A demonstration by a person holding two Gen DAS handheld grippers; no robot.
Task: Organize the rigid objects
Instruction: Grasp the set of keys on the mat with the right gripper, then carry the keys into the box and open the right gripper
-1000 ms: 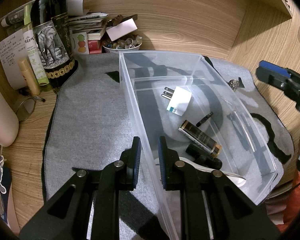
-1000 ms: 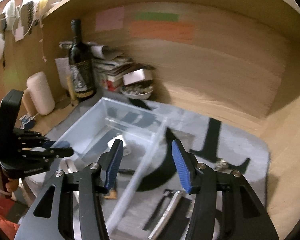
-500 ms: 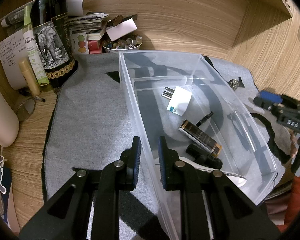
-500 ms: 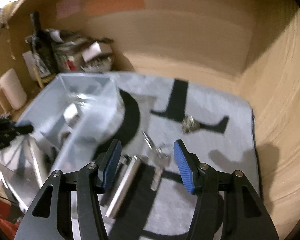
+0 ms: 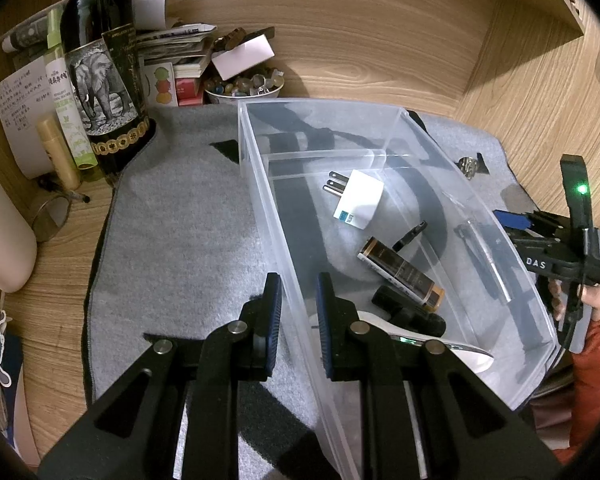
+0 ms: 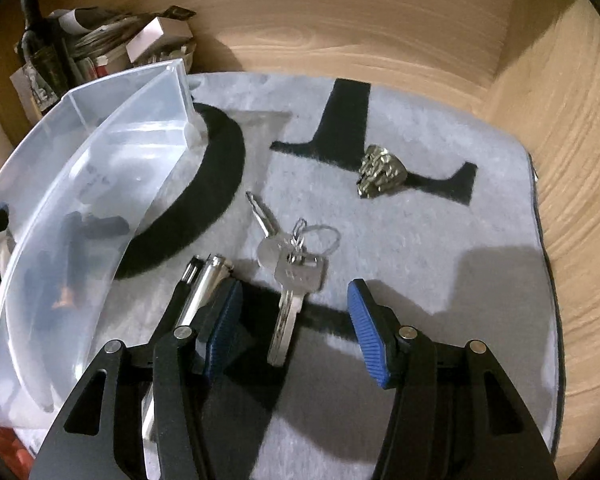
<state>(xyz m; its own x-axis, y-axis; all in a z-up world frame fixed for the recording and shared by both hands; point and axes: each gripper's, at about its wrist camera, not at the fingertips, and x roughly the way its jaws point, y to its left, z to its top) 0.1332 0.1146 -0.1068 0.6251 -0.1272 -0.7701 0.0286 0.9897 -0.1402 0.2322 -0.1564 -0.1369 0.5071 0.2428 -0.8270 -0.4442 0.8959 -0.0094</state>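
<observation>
A clear plastic bin stands on a grey mat. My left gripper is shut on the bin's near left wall, one finger inside and one outside. In the bin lie a white plug adapter, a brown and black battery, a black cylinder and a small black clip. To the right of the bin, my right gripper hangs open low over a bunch of keys; one key's blade lies between its fingers, untouched. A metal tube lies by its left finger.
An ornate metal ring lies further back on the mat. A wine bottle, small bottles, papers and a bowl of beads crowd the back left. Wooden walls close the back and right. A hand holds the right tool.
My right gripper has dropped and swung from above the bin's edge to just over the keys on the mat. The left gripper and the bin have not moved.
</observation>
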